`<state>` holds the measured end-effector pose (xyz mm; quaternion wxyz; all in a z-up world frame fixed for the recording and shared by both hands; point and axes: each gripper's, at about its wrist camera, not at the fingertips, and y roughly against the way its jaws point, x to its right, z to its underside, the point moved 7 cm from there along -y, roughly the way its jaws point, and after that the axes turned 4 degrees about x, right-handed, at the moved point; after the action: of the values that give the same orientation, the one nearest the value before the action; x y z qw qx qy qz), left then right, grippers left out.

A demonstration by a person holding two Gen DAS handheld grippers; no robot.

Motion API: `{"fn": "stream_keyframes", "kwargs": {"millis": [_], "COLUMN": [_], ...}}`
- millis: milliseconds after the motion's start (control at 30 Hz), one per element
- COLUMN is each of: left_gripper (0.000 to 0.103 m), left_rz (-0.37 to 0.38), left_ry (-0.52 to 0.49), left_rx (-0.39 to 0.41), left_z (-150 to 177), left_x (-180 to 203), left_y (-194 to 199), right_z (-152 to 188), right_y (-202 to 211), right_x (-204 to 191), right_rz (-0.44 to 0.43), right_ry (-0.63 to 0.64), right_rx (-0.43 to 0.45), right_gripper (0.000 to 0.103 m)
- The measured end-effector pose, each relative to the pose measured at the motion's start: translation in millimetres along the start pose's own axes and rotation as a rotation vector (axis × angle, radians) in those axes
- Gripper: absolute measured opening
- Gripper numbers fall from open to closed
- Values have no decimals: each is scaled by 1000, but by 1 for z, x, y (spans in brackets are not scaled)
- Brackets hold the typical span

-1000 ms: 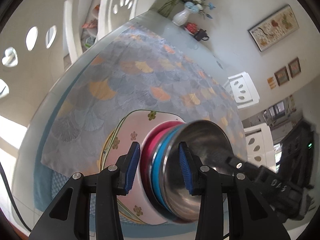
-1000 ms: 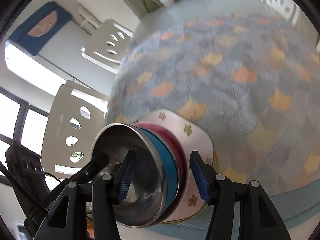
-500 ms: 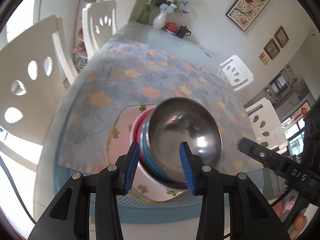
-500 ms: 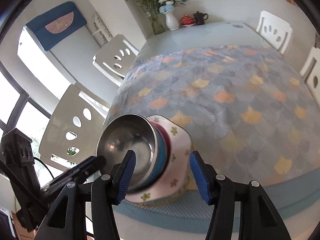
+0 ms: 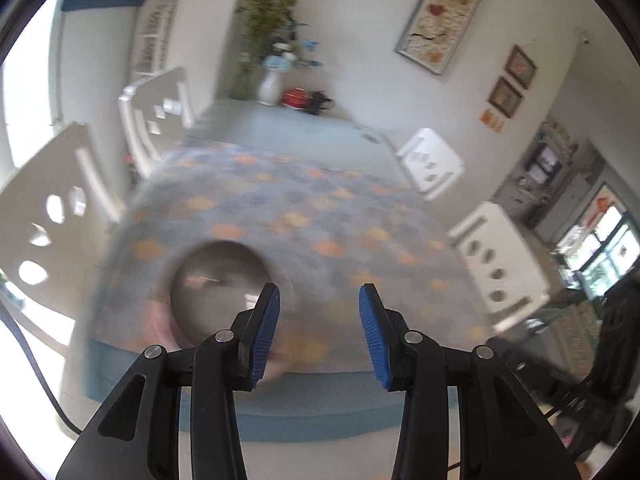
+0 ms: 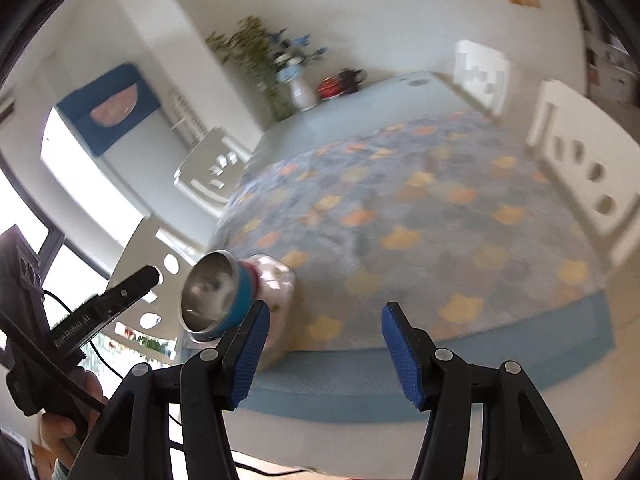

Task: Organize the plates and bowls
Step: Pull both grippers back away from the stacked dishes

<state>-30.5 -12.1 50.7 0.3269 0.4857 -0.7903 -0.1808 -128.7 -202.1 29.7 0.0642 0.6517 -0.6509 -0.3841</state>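
Cloth (image 6: 420, 216) with a fan-scale pattern covers the table; near its front edge a round steel bowl (image 6: 208, 296) nests in blue and red bowls on a floral pink plate (image 6: 280, 288). Both claws, left (image 5: 319, 332) and right (image 6: 322, 354), now gape empty, pulled back from the stack they straddled half a second ago.

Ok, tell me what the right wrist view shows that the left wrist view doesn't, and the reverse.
Only the right wrist view shows the stack side-on: the blue bowl under the steel bowl, the pink flowered plate, plus the left gripper's finger and the hand holding it. Only the left wrist view shows the large framed picture whole and the far room at right. Both show the steel bowl, the patterned tablecloth, the white vase, white chairs, and an open, empty gripper: left, right.
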Motion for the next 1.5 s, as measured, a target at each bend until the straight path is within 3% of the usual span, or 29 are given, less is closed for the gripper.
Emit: {"fn": "stream_keyframes", "kwargs": {"millis": [300,467,633,800,1000,1167,1300,1500], "left_gripper": [39,39,39,39,39,49,62,71], "left_rz": [150,195,197,81,-136,-207,-215,-252], "left_ry": [-90,-80,-82,-127,-179,-188,-191,-221], "left_rx": [-27,-43,-19,-35,-19,30,61,65], "left_z": [44,74,83,84,57,32,22,11], "left_x": [140,183,203,202,166,143,125,108], "left_y": [2,7,23,25,23,33,35,29], "right_z": [7,16,10,-10,-30,-37,-38,-44], "right_y": [103,141,172,168,145,121,100,78], "right_x": [97,134,144,121,77,41,24,12], "right_rz": [67,91,95,103,156,168,169,176], "right_ry": [-72,-86,-62,22,126,164,175,158], "right_rx": [93,126,228,246,180,151,119,102], "right_gripper": [56,56,56,56,57,60,60,60]}}
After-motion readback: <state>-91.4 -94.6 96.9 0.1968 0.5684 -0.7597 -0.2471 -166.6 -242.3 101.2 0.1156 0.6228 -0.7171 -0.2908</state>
